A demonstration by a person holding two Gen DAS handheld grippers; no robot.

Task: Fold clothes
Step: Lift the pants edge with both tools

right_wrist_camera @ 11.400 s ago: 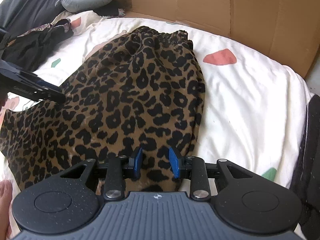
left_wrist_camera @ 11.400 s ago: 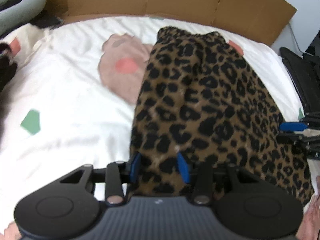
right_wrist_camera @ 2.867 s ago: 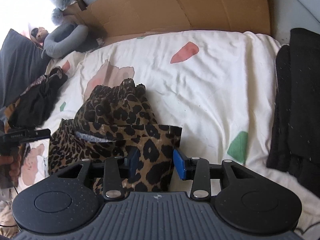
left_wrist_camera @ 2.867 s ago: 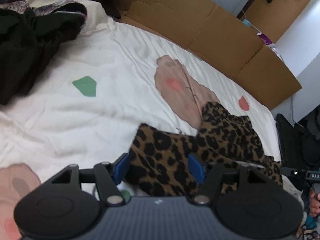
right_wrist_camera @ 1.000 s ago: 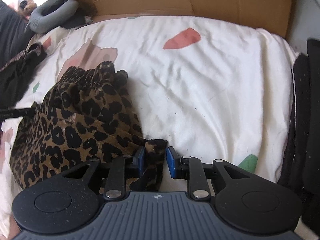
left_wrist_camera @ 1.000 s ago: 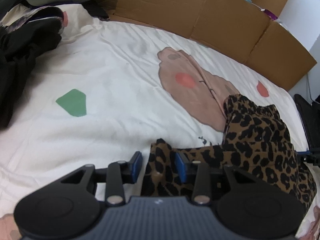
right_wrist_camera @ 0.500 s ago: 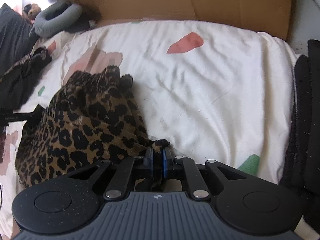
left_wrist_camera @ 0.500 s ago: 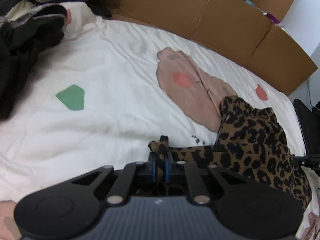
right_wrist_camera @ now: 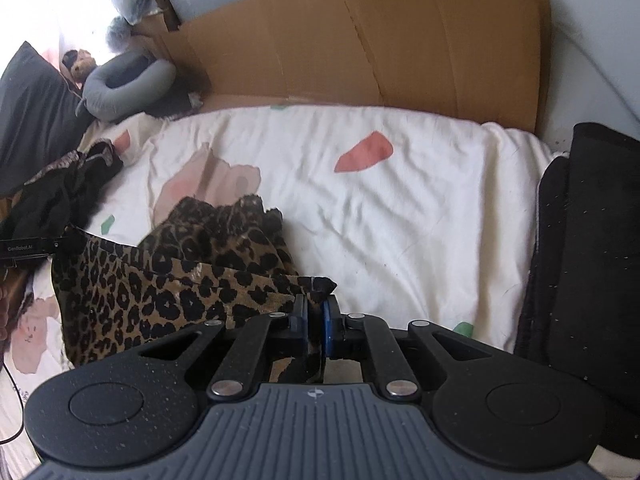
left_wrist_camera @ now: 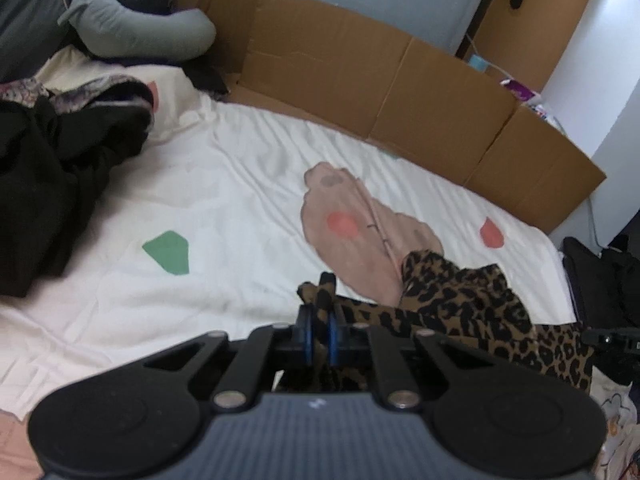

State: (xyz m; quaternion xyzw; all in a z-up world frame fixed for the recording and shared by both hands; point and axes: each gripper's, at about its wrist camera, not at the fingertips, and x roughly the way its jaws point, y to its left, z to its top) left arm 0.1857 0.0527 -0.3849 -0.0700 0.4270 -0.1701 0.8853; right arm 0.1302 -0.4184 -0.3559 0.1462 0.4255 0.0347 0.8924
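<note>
Corners of the leopard-print garment [right_wrist_camera: 168, 284] are pinched in both tongs: we are gripping one with the left gripper [left_wrist_camera: 318, 330], one with the right gripper [right_wrist_camera: 316, 322], above the near bedsheet [right_wrist_camera: 400, 216]. Next, we judge, comes carrying them far for another fold.

We see the garment [left_wrist_camera: 460, 300] on the bed [left_wrist_camera: 240, 208] at four o'clock, clothes pile [left_wrist_camera: 52, 176] at nine, cardboard [left_wrist_camera: 360, 80] behind at twelve.

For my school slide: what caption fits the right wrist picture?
Right tongs pinch a corner of the leopard-print garment above the white bedsheet.
</note>
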